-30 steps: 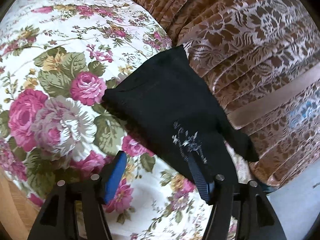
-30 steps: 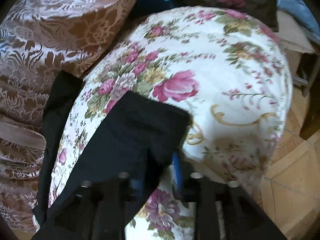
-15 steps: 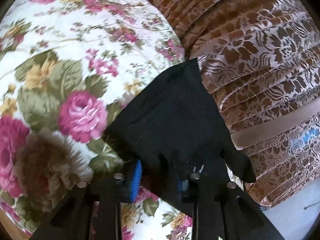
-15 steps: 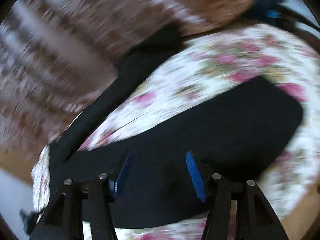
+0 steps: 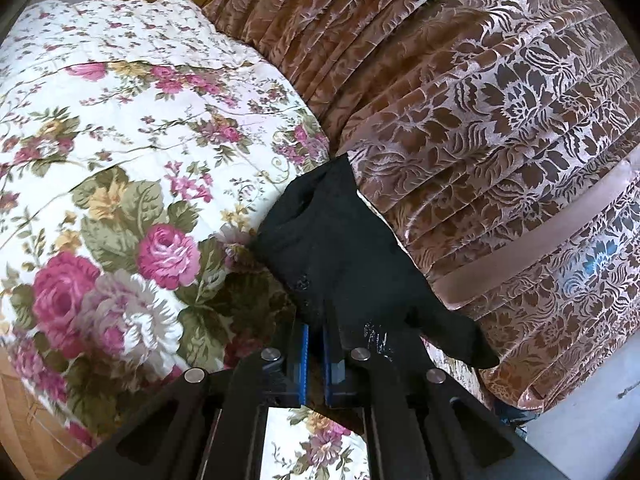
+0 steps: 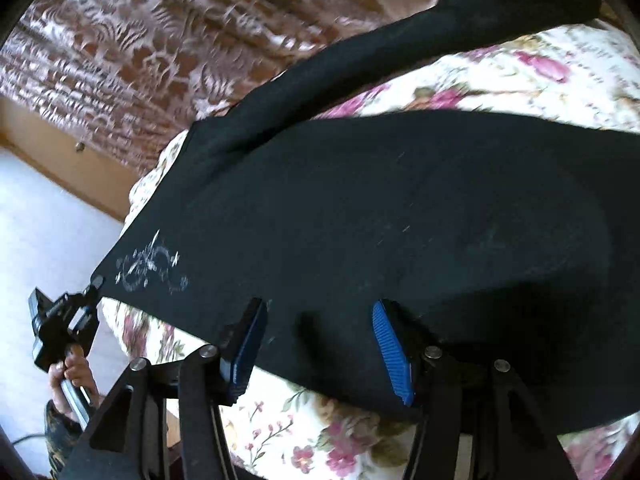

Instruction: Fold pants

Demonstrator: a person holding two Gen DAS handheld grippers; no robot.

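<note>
I had the black pants [image 6: 380, 216] spread lengthwise over the floral quilt [image 5: 120, 184] on the bed, one leg trailing along the brown patterned cover [image 5: 500, 120] beside it. My left claw [image 5: 315, 354] had just clamped down on the edge of the fabric near the small white embroidery [image 6: 150, 266], with cloth pinched between its blue pads. My right claw [image 6: 316, 350] hung over the middle of the pants with its jaws apart and nothing gripped, the cloth merely lying beneath them. As I judged it, folding had barely started: the garment lay long and mostly flat, with no finished fold that I could see, so every fold remained to be done.
</note>
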